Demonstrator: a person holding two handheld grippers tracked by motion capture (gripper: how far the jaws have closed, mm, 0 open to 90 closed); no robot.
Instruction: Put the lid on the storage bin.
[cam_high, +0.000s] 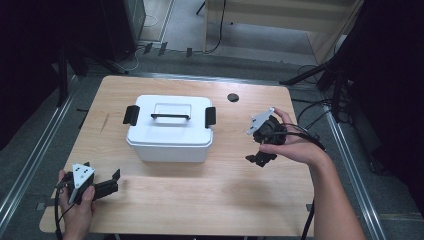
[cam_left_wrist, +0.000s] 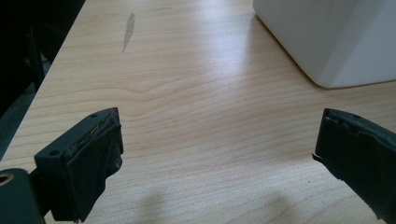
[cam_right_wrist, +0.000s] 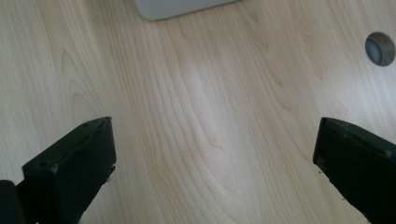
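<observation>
A white lidded box (cam_high: 170, 132) stands at the middle of the wooden table (cam_high: 200, 200), with a black latch (cam_high: 131, 114) on each end and a black handle (cam_high: 170, 116) on its lid. My left gripper (cam_high: 115, 181) rests open near the table's front left corner, held in a hand; nothing is between its jaws. In the left gripper view the left gripper (cam_left_wrist: 219, 135) faces bare wood, with the box (cam_left_wrist: 336, 42) at the upper right. My right gripper (cam_high: 260, 159), held to the right of the box, points down at the table. The right gripper (cam_right_wrist: 215, 144) is open over bare wood.
A small dark round disc (cam_high: 233, 97) sits flush in the tabletop behind the right gripper, and the same disc (cam_right_wrist: 379, 48) lies at the right edge of the right gripper view. A faint grey streak (cam_left_wrist: 128, 30) marks the wood on the left. Cables trail off the table's right side.
</observation>
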